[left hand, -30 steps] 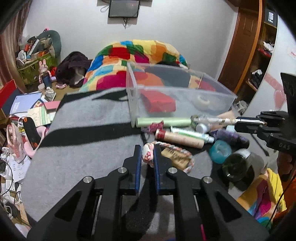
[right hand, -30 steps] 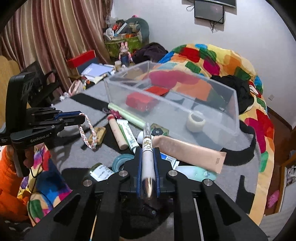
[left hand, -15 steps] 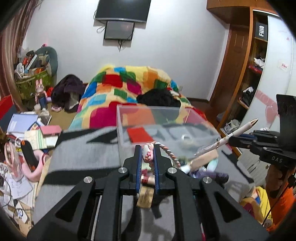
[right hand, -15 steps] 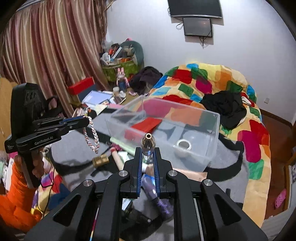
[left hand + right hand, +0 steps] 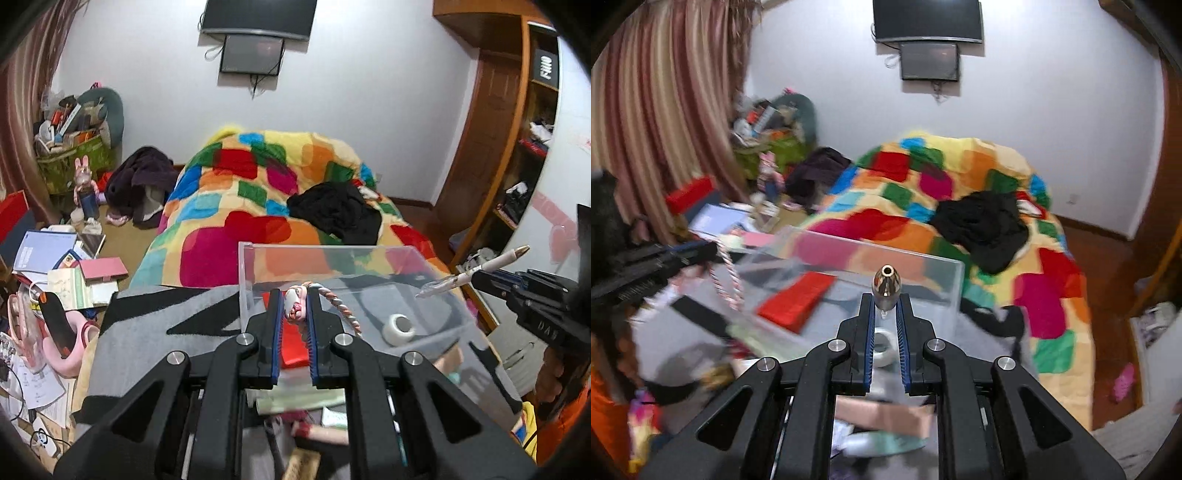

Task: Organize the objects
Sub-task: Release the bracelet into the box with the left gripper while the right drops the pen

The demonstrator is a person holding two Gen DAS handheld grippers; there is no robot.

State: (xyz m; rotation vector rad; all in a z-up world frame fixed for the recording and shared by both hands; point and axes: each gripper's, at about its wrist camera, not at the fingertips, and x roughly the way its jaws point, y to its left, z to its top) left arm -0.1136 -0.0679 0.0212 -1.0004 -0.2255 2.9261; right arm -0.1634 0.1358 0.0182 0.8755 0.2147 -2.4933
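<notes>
My left gripper is shut on the knotted end of a pink-and-white braided rope, held above the near left corner of a clear plastic box. My right gripper is shut on a white pen with a gold tip that points up past the fingertips, over the box. A red flat box and a white tape roll lie inside. In the right wrist view the left gripper shows at the left with the rope hanging. The left wrist view shows the right gripper with the pen.
Tubes and small items lie on the grey-and-black blanket below the grippers. A bright patchwork quilt with black clothes lies behind the box. Books and clutter fill the left; a wooden shelf stands on the right.
Both grippers have risen from among the items on the blanket, carrying the rope and the pen up to the clear box. The pen has tilted from lying flat to pointing upward.
</notes>
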